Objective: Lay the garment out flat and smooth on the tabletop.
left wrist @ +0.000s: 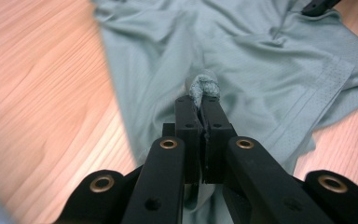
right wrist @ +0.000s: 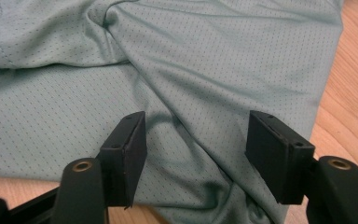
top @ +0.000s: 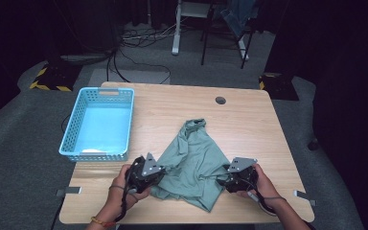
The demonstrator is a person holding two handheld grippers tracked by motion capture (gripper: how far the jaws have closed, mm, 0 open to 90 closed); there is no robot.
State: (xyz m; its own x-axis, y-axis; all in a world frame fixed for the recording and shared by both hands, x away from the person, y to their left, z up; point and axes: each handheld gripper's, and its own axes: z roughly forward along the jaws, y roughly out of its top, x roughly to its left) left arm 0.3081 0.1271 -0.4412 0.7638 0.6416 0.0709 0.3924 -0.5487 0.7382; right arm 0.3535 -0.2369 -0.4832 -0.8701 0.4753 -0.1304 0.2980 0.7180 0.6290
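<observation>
The green shirt (top: 194,163) lies crumpled on the desk (top: 249,120), spread from about the middle toward the near edge, with its collar end pointing at the far edge and its wider part bunched up close to the person. The left gripper (left wrist: 200,100) sits at the shirt's near-left side, its tongs pressed together on a small puckered tuft of the cloth, which pokes out just past the tips in the left gripper view; a pinch like that probably serves to lift or pull that edge so the fabric can be straightened. The right gripper (right wrist: 196,140) rests at the shirt's near-right side with its tongs spread, the mesh cloth lying between and under them but not squeezed, so it looks poised to take its own hold and is not carrying anything yet. With one hand (top: 124,189) on each side, the garment can be tensioned evenly once both grips are on. A light blue basket (top: 72,143) stands at the desk's left edge, well apart from the shirt, likely the place for it afterwards. Near the far edge a round cable hole (top: 220,100) shows in the wood.
</observation>
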